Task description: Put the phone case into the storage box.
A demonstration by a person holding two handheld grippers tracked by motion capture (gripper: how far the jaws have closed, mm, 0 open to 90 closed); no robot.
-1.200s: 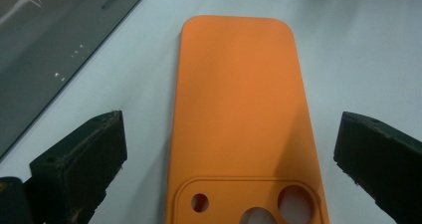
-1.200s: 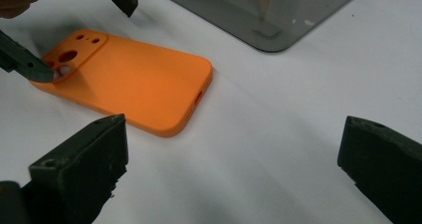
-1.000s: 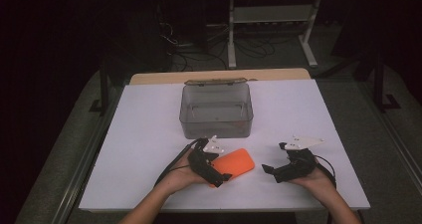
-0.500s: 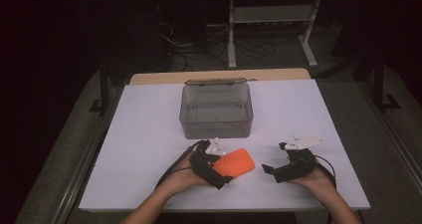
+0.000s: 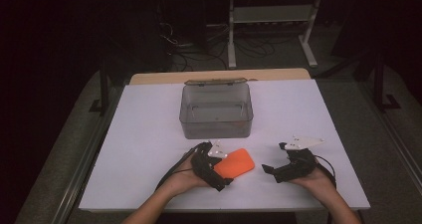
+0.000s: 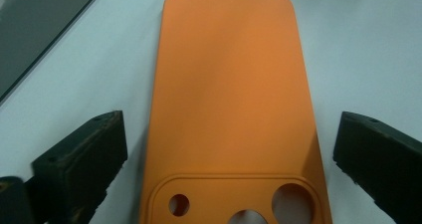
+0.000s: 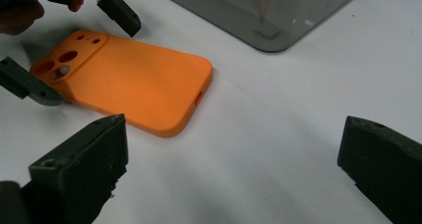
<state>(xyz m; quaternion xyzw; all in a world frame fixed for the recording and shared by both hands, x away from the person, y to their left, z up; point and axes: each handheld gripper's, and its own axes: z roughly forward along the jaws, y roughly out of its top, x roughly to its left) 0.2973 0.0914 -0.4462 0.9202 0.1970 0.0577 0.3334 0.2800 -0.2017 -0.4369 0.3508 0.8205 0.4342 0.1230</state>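
Phone case flat on the worktop between open claws

Phone case (image 5: 234, 164), orange, lies flat on the white worktop (image 5: 149, 134), just in front of a clear plastic box (image 5: 216, 110). The left claw (image 5: 219, 169) straddles its camera-hole end, jaws wide apart, not touching it. The right claw (image 5: 272, 169), held low and well apart to the right, is also spread wide and holds nothing.

Your phone case (image 6: 229, 99) looks matt, smooth orange plastic or silicone; the box (image 5: 216, 110) at its 12 o'clock is translucent grey plastic; the worktop (image 5: 149, 134) is plain matt white.
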